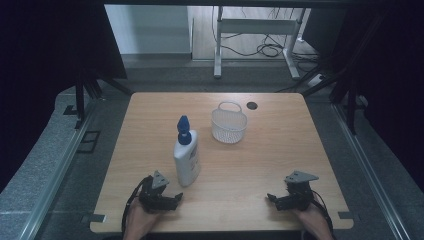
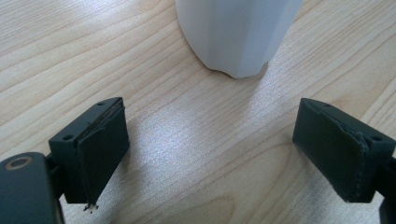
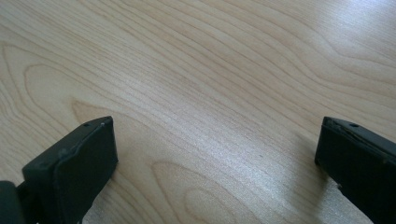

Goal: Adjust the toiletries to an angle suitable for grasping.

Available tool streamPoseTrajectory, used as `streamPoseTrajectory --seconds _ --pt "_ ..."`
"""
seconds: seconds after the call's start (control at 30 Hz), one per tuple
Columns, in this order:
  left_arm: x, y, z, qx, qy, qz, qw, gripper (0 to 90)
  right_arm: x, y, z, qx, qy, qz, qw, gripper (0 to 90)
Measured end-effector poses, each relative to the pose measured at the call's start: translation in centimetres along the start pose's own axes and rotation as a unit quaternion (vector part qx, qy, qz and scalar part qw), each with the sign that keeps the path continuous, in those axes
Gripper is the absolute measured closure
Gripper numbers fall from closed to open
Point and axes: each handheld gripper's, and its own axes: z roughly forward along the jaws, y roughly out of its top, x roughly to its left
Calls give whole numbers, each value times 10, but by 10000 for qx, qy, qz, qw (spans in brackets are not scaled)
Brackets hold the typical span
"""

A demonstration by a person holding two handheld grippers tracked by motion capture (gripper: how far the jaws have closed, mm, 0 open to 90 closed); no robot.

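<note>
Evidently lined up for a grab, the left gripper [image 1: 176, 198] gapes just short of the white spray bottle [image 1: 187, 155], probably bound for the basket [image 1: 229, 125], while the right gripper [image 1: 272, 198] rests released.

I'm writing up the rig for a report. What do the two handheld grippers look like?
Both the left gripper and right gripper are black, each topped by a grey three-cornered plate, with a black cable trailing back along the hand. The jaws are two blocky black pads with small screw holes.

A light brown wooden table [image 1: 270, 165] holds a tall white plastic bottle with a blue spray top [image 1: 186, 157]. Near it stands a small white plastic basket [image 1: 229, 125].
</note>
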Motion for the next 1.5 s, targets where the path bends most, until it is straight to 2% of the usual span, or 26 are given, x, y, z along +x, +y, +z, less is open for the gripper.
streamPoseTrajectory --seconds 0.7,0.8,1.0,1.27,1.5 --pt "-1 1 0 22 8 -19 10000 102 0 0 0 0 9 -2 10000 0" --pt "-1 2 -1 94 1 -12 10000 104 0 0 0 0 9 -2 10000 0" --pt "-1 5 -4 180 -17 -24 9998 180 0 0 0 -2 11 -2 10000 0" --pt "5 7 -10 113 -22 -89 9999 265 0 0 0 -1 11 -2 10000 0" --pt "13 11 -12 9 -82 -199 9998 409 0 0 0 0 9 -3 10000 0"
